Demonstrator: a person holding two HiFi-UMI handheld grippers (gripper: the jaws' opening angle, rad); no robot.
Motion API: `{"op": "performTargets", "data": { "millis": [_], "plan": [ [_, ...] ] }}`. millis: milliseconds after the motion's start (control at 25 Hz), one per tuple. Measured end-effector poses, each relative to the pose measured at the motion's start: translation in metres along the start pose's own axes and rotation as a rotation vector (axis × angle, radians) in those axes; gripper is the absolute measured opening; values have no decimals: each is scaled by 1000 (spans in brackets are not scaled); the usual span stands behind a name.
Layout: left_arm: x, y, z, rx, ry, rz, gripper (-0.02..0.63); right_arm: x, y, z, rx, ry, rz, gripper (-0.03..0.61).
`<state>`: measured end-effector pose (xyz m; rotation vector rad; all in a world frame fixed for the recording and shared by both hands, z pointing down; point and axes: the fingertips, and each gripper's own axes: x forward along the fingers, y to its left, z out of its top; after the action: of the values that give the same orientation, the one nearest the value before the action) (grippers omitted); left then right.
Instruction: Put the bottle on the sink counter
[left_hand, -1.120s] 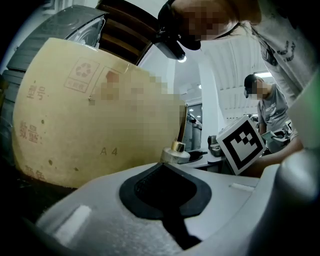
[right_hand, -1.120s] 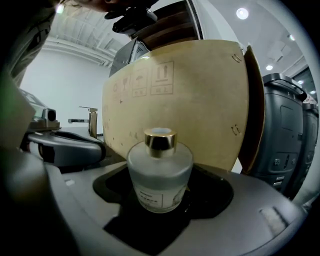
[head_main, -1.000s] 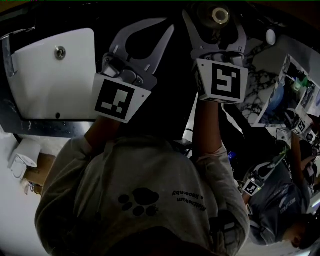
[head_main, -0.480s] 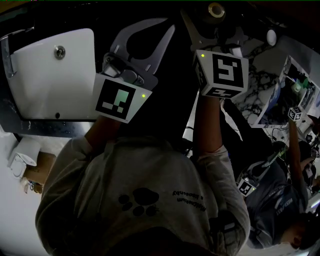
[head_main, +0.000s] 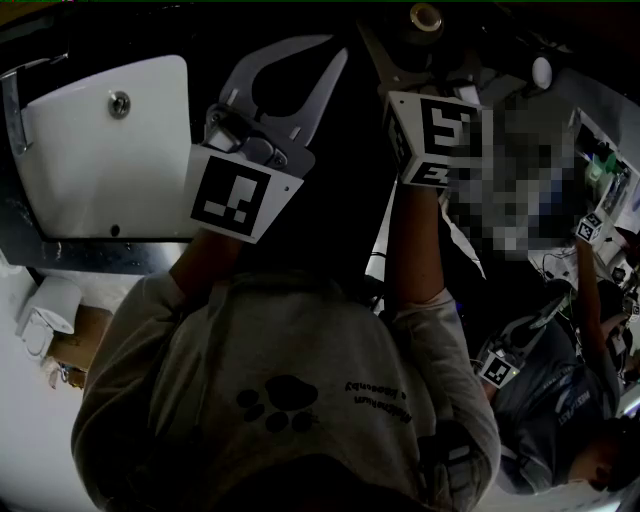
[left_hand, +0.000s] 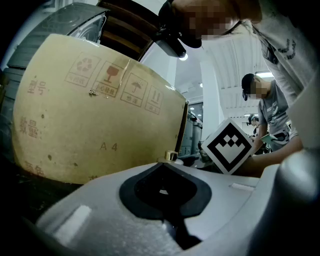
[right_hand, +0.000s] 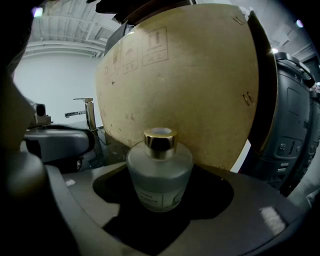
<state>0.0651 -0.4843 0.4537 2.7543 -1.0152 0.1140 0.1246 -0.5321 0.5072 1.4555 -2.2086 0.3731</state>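
A squat frosted-glass bottle (right_hand: 160, 177) with a gold cap stands upright between the jaws of my right gripper (right_hand: 161, 200), which are shut on its sides. In the head view only the bottle's cap (head_main: 425, 17) shows, at the top edge, above the right gripper (head_main: 427, 48) and its marker cube. My left gripper (head_main: 293, 62) is to the left of it at about the same height. Its jaws meet at the tips (left_hand: 165, 162), with nothing between them. The white sink basin (head_main: 100, 150) lies at the far left.
A big cardboard box (right_hand: 185, 80) stands close behind the bottle and fills the left gripper view (left_hand: 90, 115) too. A faucet (right_hand: 89, 112) rises at the left, beyond the other gripper. A second person (head_main: 560, 400) with marker cubes works at the right.
My right gripper has moved a little toward the top of the head view, carrying the bottle with it. The left gripper has stayed in place.
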Motion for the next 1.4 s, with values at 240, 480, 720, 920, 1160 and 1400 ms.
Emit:
{"op": "performTargets", "data": {
  "millis": [240, 480, 720, 920, 1160, 1400],
  "plan": [
    [-1, 0, 1, -6, 0, 6, 2, 1, 0, 0, -1, 0, 5, 331],
    [-6, -4, 5, 8, -3, 8, 2, -1, 1, -3, 14, 15, -2, 359],
    [-14, -12, 1, 63, 20, 6, 2, -24, -2, -20, 42, 43, -44, 377],
    [-24, -24, 3, 69, 20, 15, 2, -60, -6, -27, 56, 24, -97, 294],
    [-38, -41, 16, 79, 9, 36, 2, -98, -5, -20, 35, -13, -156, 75],
    [-58, -65, 39, 104, -24, 70, 2, -143, -1, 5, 32, -130, -209, 2]
  ]
}}
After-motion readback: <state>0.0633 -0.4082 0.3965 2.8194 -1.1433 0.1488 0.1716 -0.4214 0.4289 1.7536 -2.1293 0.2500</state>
